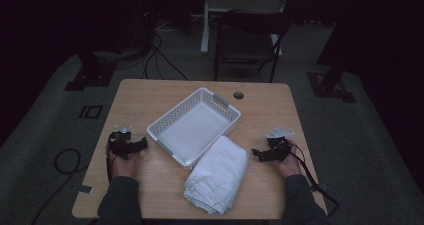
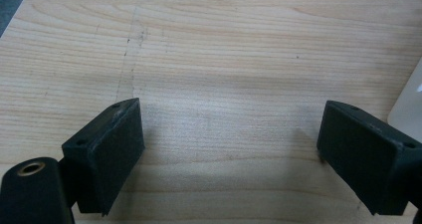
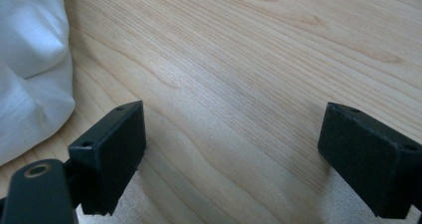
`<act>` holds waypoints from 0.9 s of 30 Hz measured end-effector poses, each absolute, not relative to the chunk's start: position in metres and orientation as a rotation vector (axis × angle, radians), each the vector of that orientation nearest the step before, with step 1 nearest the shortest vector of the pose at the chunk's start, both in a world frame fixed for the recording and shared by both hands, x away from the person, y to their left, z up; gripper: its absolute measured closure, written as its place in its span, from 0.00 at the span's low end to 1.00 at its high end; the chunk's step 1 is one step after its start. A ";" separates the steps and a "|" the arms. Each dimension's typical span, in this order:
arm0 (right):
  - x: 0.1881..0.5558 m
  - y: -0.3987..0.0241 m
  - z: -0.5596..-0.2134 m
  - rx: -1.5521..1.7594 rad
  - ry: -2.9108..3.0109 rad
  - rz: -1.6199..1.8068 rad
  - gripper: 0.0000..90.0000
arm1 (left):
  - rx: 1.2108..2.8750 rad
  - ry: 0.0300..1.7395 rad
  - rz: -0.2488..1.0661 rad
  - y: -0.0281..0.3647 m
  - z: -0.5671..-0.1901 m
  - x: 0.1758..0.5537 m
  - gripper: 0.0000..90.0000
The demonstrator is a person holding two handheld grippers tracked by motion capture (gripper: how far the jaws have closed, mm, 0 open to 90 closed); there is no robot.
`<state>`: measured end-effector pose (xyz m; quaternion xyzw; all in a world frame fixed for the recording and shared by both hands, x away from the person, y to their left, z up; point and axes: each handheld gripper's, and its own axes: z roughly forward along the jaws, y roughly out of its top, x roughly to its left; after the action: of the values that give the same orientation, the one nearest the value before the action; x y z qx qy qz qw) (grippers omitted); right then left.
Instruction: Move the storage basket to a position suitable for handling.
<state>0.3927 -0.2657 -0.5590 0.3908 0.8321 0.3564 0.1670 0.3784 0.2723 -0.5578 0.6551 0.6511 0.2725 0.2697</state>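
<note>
- A light wooden desk [image 1: 150,100] stands in a dim room, with a dark chair [image 1: 247,42] on the floor beyond its far edge.
- A white slotted basket [image 1: 194,125] sits near the middle of the desk, turned at an angle; its inside looks empty.
- A folded white cloth [image 1: 218,175] lies just in front of the basket toward the person, its far end touching or nearly touching the basket's near corner.
- The left gripper [image 1: 131,146] rests low over the desk to the left of the basket, held in the person's left hand [image 1: 121,164]. In the left gripper view its fingers [image 2: 112,149] stand wide apart over bare wood, with nothing between them.
- The right gripper [image 1: 265,152] sits to the right of the cloth, held by the right hand [image 1: 289,162]. In the right gripper view its fingers [image 3: 112,152] are likewise spread wide over bare wood, and the cloth [image 3: 30,59] lies beside them at the left.
</note>
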 end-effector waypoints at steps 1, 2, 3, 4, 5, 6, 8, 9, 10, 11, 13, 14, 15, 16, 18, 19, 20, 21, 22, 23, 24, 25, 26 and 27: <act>0.393 -0.266 -0.559 1.112 2.368 1.015 0.13 | 1.765 1.755 0.735 0.272 -0.558 0.378 0.12; 0.393 -0.266 -0.559 1.111 2.369 1.015 0.13 | 1.766 1.753 0.735 0.272 -0.558 0.378 0.12; 0.393 -0.266 -0.559 1.113 2.368 1.016 0.13 | 1.768 1.754 0.733 0.272 -0.558 0.378 0.12; 0.394 -0.266 -0.559 1.112 2.368 1.016 0.13 | 1.771 1.757 0.730 0.272 -0.557 0.378 0.13; 0.394 -0.266 -0.559 1.114 2.367 1.015 0.14 | 1.770 1.760 0.727 0.272 -0.557 0.377 0.13; 0.393 -0.266 -0.559 1.116 2.363 1.016 0.15 | 1.772 1.762 0.725 0.272 -0.557 0.377 0.14; 0.393 -0.266 -0.559 1.120 2.359 1.016 0.15 | 1.773 1.759 0.725 0.271 -0.556 0.376 0.14; 0.393 -0.265 -0.559 1.122 2.358 1.016 0.15 | 1.774 1.758 0.725 0.271 -0.556 0.376 0.15; 0.393 -0.265 -0.559 1.122 2.357 1.016 0.15 | 1.777 1.757 0.723 0.271 -0.556 0.375 0.15; 0.393 -0.265 -0.559 1.123 2.357 1.016 0.15 | 1.779 1.757 0.722 0.271 -0.556 0.375 0.15; 0.393 -0.265 -0.559 1.123 2.357 1.016 0.15 | 1.781 1.757 0.720 0.271 -0.556 0.375 0.16; 0.393 -0.265 -0.559 1.123 2.357 1.016 0.15 | 1.782 1.757 0.719 0.271 -0.556 0.375 0.16; 0.393 -0.265 -0.559 1.123 2.357 1.016 0.15 | 1.789 1.757 0.713 0.271 -0.555 0.375 0.16; 0.393 -0.265 -0.559 1.123 2.357 1.016 0.15 | 1.791 1.755 0.711 0.271 -0.555 0.374 0.17; 0.393 -0.266 -0.559 1.126 2.352 1.015 0.17 | 1.799 1.748 0.706 0.271 -0.553 0.373 0.23; 0.393 -0.266 -0.558 1.132 2.346 1.015 0.19 | 1.802 1.748 0.702 0.271 -0.551 0.372 0.29; 0.393 -0.266 -0.558 1.139 2.342 1.012 0.21 | 1.804 1.748 0.701 0.271 -0.551 0.371 0.33; 0.393 -0.267 -0.557 1.147 2.339 1.010 0.23 | 1.805 1.749 0.699 0.271 -0.551 0.371 0.35; 0.393 -0.267 -0.557 1.152 2.335 1.009 0.25 | 1.806 1.749 0.697 0.271 -0.550 0.371 0.36; 0.393 -0.268 -0.557 1.158 2.330 1.006 0.27 | 1.808 1.749 0.695 0.270 -0.550 0.371 0.37; 0.393 -0.268 -0.556 1.161 2.325 1.007 0.28 | 1.809 1.751 0.694 0.270 -0.549 0.370 0.39; 0.393 -0.268 -0.556 1.164 2.322 1.006 0.29 | 1.806 1.754 0.694 0.271 -0.549 0.369 0.43; 0.393 -0.268 -0.556 1.167 2.316 1.004 0.31 | 1.806 1.754 0.694 0.271 -0.549 0.369 0.47; 0.393 -0.269 -0.556 1.174 2.311 1.001 0.33 | 1.792 1.757 0.678 0.272 -0.548 0.369 0.48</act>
<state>0.3935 -0.2687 -0.5558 0.4157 0.8180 0.3544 0.1802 0.3687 0.2720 -0.5481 0.6641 0.6513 0.2512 0.2677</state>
